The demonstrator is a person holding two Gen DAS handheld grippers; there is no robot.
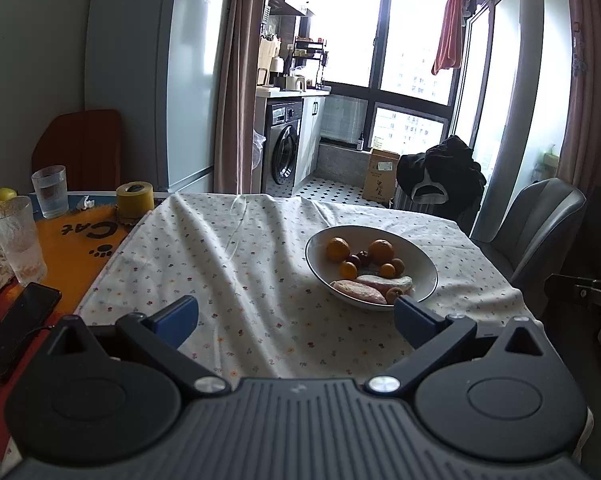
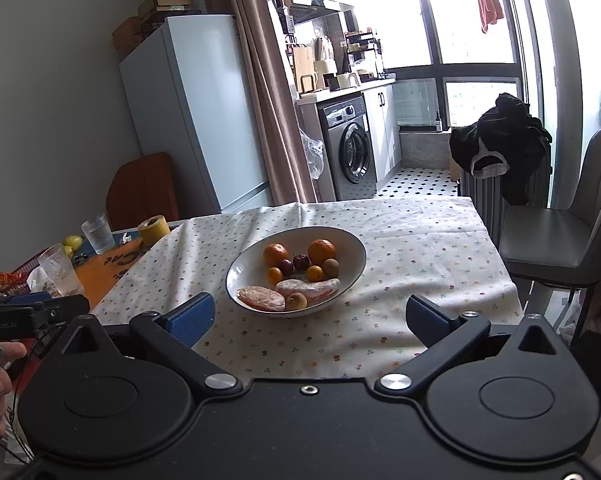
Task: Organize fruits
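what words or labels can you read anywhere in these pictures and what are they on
"Cat", seen upside down, with a paw print beside it: on the orange mat.
Dark characters and a label on the cardboard box: too small to read.
White lettering on the side of the left gripper: too blurred to read surely.
Brand mark on the fridge: too faint to read.

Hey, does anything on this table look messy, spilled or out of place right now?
Nothing is spilled or broken. The tablecloth is wrinkled and covers only part of the table, leaving the orange mat bare. All the fruit sits inside the bowl.
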